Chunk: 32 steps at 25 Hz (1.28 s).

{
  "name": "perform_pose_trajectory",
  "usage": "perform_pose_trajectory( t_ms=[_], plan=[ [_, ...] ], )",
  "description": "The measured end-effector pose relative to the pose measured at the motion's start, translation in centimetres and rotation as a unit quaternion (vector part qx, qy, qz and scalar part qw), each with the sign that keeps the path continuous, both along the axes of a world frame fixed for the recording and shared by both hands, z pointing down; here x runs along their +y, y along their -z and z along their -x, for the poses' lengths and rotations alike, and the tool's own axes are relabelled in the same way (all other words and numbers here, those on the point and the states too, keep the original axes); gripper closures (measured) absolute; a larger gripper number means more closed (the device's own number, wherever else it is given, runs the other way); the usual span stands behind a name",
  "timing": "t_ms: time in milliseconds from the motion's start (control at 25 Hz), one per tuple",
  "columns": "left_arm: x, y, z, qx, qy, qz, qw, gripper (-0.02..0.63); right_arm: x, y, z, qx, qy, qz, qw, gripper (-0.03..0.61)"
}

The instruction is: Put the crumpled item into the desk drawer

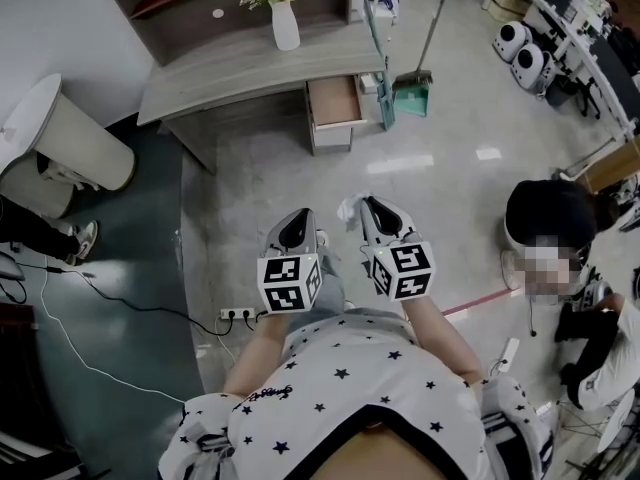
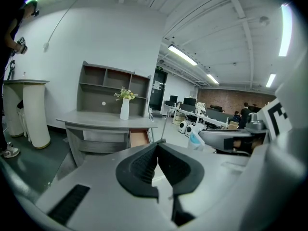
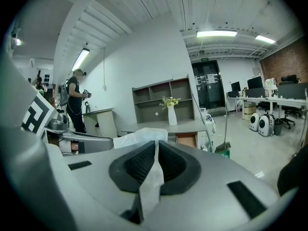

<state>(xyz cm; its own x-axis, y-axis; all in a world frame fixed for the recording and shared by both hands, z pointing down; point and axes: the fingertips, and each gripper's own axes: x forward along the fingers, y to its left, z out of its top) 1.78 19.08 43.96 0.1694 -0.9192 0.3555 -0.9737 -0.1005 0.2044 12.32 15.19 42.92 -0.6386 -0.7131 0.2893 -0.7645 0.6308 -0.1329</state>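
Right gripper view alone: right gripper (image 3: pixel 155 146) jaws clamped on crumpled tissue (image 3: pixel 140 136); left gripper (image 2: pixel 158 149) jaws together.

Place: open-plan office.
Furniture: desk (image 1: pixel 250 73) with shelf unit (image 2: pixel 113 88); rows of workstations (image 2: pixel 204 115) with monitors (image 2: pixel 188 101).
Ceiling: long strip lights (image 2: pixel 183 55).
Floor (image 1: pixel 430 168): polished tiles.

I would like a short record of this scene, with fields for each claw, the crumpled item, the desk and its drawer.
Right claw: shut on crumpled thin white sheet
Left claw: shut, nothing between the jaws
Grey desk: ahead of both claws, some floor between
Wood-lined desk drawer: pulled open
White vase with yellow flowers: upright on the desk top
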Motion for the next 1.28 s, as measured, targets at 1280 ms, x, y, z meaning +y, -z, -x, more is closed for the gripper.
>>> perform_pose_trajectory(
  t_ms=[1280],
  plan=[
    [-28.0, -0.8, 10.5, 0.01, -0.042, 0.013, 0.999, 0.601, -27.8, -0.4, 11.2, 0.01, -0.019, 0.015, 1.0, 0.568]
  ],
)
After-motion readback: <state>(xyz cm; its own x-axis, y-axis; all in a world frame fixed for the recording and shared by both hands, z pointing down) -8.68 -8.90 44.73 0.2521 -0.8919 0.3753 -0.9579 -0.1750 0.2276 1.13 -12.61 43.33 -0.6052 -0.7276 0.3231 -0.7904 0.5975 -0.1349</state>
